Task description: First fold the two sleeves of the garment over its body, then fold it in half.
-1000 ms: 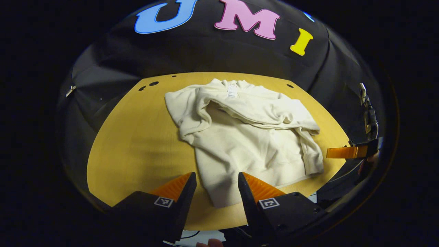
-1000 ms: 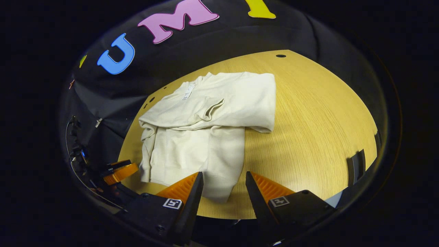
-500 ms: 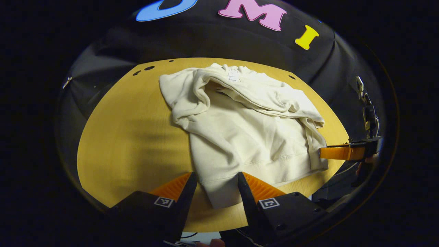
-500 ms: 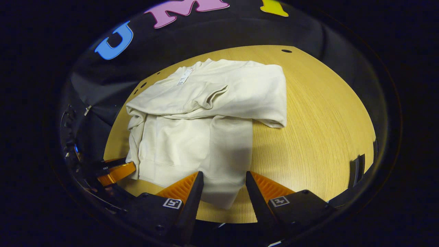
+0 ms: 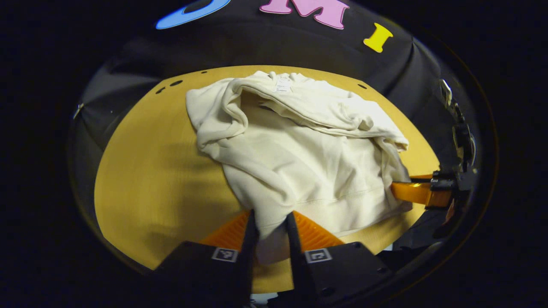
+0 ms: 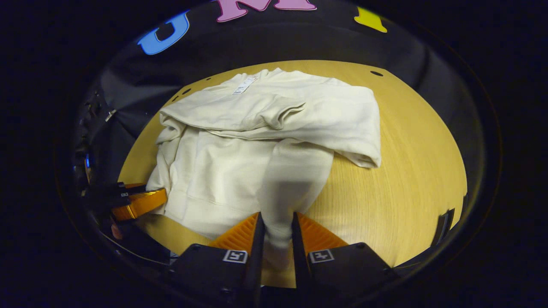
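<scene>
A cream sweatshirt (image 5: 308, 158) lies on the wooden table (image 5: 150, 171), collar and label at the far side, both sleeves folded across its upper body. My left gripper (image 5: 269, 229) is shut on the near hem corner, and the cloth rises bunched between its fingers. In the right gripper view the sweatshirt (image 6: 239, 158) spreads across the table (image 6: 406, 171), and my right gripper (image 6: 276, 231) is shut on the other hem corner. Each gripper also appears at the hem's far end in the other's view: the right gripper (image 5: 406, 192) and the left gripper (image 6: 141, 203).
Small holes mark the table's far corners (image 5: 175, 82) (image 6: 376, 73). Cables and hardware hang on the booth wall at the right (image 5: 462, 137). A dark bracket (image 6: 443, 222) sits at the table's near right edge. Bare wood lies on either side of the sweatshirt.
Both grippers moved forward onto the hem and went from open to shut on its two corners. The cloth at the hem has bunched and lifted slightly.
</scene>
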The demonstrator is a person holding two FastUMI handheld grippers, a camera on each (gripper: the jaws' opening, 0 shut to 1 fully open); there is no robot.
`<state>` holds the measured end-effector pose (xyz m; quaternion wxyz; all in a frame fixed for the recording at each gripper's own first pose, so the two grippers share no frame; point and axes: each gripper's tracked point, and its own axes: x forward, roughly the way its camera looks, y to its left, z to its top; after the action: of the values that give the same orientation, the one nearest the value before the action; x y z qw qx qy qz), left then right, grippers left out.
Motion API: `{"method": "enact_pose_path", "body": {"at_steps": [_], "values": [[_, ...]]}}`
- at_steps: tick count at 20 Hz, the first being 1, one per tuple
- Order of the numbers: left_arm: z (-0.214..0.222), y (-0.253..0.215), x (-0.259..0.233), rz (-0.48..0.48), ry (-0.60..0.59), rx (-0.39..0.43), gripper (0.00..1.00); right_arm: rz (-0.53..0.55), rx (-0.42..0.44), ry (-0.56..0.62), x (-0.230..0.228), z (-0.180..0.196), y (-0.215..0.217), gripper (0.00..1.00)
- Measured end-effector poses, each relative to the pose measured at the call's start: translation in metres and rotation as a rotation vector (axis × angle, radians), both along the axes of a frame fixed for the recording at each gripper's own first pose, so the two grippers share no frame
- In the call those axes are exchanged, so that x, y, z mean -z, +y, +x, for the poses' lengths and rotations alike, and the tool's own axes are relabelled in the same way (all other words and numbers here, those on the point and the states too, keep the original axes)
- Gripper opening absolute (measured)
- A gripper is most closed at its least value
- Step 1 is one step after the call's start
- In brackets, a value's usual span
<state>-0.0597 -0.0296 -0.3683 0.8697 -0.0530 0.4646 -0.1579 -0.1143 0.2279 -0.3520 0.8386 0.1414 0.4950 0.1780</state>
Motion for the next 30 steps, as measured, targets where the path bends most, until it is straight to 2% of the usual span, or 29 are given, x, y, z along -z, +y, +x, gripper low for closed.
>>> {"method": "enact_pose_path", "body": {"at_steps": [1, 2, 3, 5, 12, 15, 18, 24, 30], "values": [[0.001, -0.001, 0.0, -0.034, 0.021, -0.008, 0.27, 0.015, 0.005, 0.01, -0.001, -0.002, 0.0, 0.22], [0.001, -0.001, 0.0, -0.057, 0.036, -0.01, 0.23, 0.03, -0.002, 0.015, -0.001, -0.005, 0.001, 0.21], [0.002, 0.001, -0.002, -0.067, 0.046, -0.011, 0.14, 0.051, -0.008, 0.02, -0.003, -0.004, 0.0, 0.14], [0.004, 0.005, -0.003, -0.056, 0.053, -0.012, 0.07, 0.071, -0.013, 0.038, -0.003, -0.004, -0.002, 0.15], [0.003, 0.01, -0.023, -0.083, 0.095, 0.014, 0.07, 0.157, -0.006, 0.055, -0.029, 0.006, -0.012, 0.14], [0.01, 0.013, -0.048, -0.088, 0.06, 0.032, 0.07, 0.187, -0.006, 0.038, -0.048, 0.014, -0.015, 0.14], [0.02, 0.013, -0.071, -0.095, 0.011, 0.024, 0.07, 0.223, 0.034, -0.018, -0.075, 0.03, -0.018, 0.14], [0.073, 0.014, -0.125, -0.139, -0.097, -0.057, 0.06, 0.297, 0.107, -0.153, -0.127, 0.083, -0.021, 0.14], [0.125, 0.008, -0.151, -0.139, -0.198, -0.068, 0.07, 0.343, 0.171, -0.213, -0.148, 0.123, -0.027, 0.14]]}}
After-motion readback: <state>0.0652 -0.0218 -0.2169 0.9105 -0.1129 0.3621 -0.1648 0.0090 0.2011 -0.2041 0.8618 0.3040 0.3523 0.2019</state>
